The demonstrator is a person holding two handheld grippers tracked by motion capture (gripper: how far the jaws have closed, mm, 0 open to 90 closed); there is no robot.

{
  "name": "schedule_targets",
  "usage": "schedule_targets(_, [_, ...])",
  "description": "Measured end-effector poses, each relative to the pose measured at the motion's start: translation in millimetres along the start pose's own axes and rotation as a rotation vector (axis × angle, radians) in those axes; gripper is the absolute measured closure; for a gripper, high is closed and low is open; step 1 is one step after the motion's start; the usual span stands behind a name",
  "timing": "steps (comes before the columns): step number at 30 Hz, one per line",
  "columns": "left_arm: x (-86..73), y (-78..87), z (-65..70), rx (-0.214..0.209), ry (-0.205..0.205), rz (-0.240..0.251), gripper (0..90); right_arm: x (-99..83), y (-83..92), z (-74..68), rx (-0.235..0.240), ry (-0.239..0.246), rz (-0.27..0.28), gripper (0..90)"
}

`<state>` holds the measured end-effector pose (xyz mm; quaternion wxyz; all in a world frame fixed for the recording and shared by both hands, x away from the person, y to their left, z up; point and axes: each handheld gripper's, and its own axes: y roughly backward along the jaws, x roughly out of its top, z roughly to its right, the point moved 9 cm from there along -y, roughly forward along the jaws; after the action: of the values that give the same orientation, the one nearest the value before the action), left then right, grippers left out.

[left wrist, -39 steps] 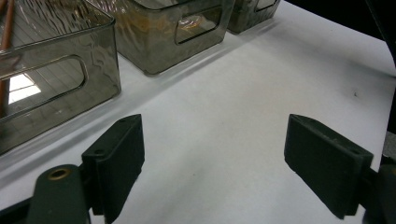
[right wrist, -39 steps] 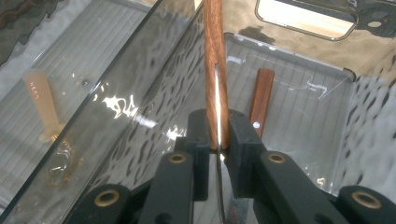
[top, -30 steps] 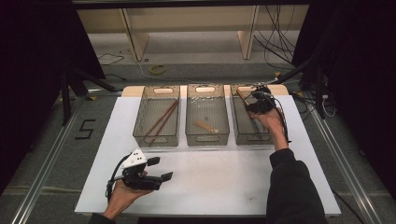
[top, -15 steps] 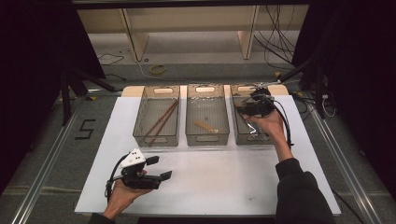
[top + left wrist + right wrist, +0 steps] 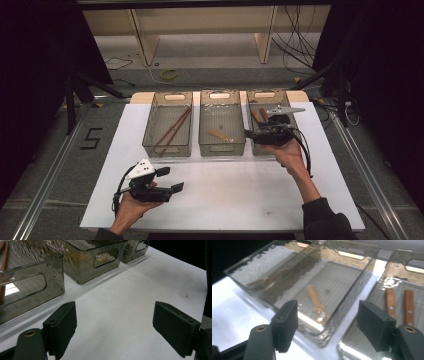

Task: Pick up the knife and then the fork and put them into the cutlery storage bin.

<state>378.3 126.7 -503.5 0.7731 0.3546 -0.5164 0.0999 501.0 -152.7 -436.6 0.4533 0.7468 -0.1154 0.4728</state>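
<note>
My left tongs (image 5: 170, 180) rest near the front edge of the worktop (image 5: 240, 200) at about seven o'clock, jaws spread wide with nothing between them. White surface shows bare between their pads in the left gripper view.

Farther out, at about two o'clock, my right tongs (image 5: 252, 134) hover over the near end of the right bin (image 5: 265, 95). Their jaws have just been opening and now stand wide and empty. In the right gripper view they point across the wall between the middle bin (image 5: 352, 280) and the right one.

Three clear bins stand side by side along the far part of the worktop. The left bin (image 5: 150, 135) holds a pair of chopsticks (image 5: 172, 129). The middle bin holds one small wooden-handled tool (image 5: 314, 298). The right bin holds two wooden-handled pieces (image 5: 398, 305) lying side by side.

I judge that this is a sorting job and that a piece has just gone into the right bin. No loose pieces lie on the white surface, so little or nothing seems left.

Beyond the worktop at twelve o'clock are a grey floor, wooden legs (image 5: 142, 35), loose cables (image 5: 295, 45) and dark drapes on both sides.
</note>
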Motion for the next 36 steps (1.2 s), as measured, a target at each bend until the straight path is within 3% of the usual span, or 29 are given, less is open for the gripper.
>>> schedule_targets(6, [-0.3,-0.8,0.0,-0.003,0.006,-0.006,18.9,-14.0,11.5,-15.6,0.037,0.010,0.031,32.3])
schedule_targets(13, [0.6,-1.1,0.3,-0.005,0.012,-0.001,18.9,-31.7,12.2,-25.2,0.060,0.021,0.015,30.6])
schedule_targets(21, [-2.0,-2.5,-1.7,0.002,0.015,-0.018,18.8,-50.8,21.3,-38.3,0.097,0.022,0.046,29.1])
schedule_targets(29, [-3.0,-2.3,0.8,-0.009,0.006,-0.021,18.6,-62.9,28.8,-51.8,0.141,0.025,0.082,28.6])
schedule_targets(36, [-3.6,-1.5,2.2,-0.018,-0.004,-0.021,18.3,-75.4,32.7,-58.0,0.153,0.026,0.091,26.9])
